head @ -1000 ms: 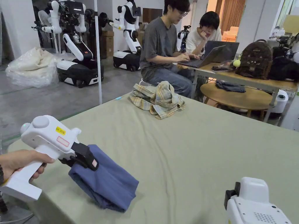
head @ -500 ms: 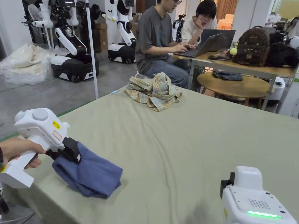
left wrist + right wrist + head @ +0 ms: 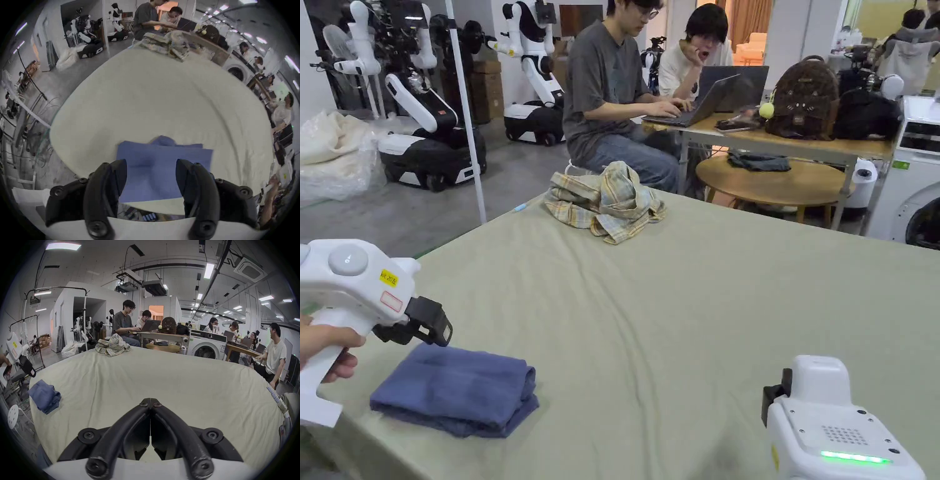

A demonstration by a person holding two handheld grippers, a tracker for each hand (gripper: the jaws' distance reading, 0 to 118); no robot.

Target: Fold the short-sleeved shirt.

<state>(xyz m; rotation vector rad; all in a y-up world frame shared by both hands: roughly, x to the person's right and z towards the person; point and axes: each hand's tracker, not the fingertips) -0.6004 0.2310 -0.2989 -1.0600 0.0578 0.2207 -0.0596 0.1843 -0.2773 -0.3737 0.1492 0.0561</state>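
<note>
A folded blue shirt (image 3: 453, 397) lies flat near the front left corner of the green-covered table (image 3: 687, 300). My left gripper (image 3: 434, 325) hovers just above the blue shirt's left end, jaws apart and holding nothing. In the left gripper view the blue shirt (image 3: 162, 162) lies below the open left gripper (image 3: 151, 164). My right gripper (image 3: 150, 400) is shut and empty over bare cloth at the front right; its white body (image 3: 837, 431) shows in the head view. In the right gripper view, the blue shirt (image 3: 43, 395) lies far left.
A crumpled plaid shirt (image 3: 603, 200) lies at the table's far edge. Behind it two people sit at a desk (image 3: 800, 147) with laptops and a backpack. A round wooden table (image 3: 775, 184), a washing machine (image 3: 909, 181) and parked robots (image 3: 425, 125) stand around.
The left gripper lowered the blue shirt to the table, opened and let it go; the shirt now lies flat. The head camera has shifted too. The right gripper stayed put.
</note>
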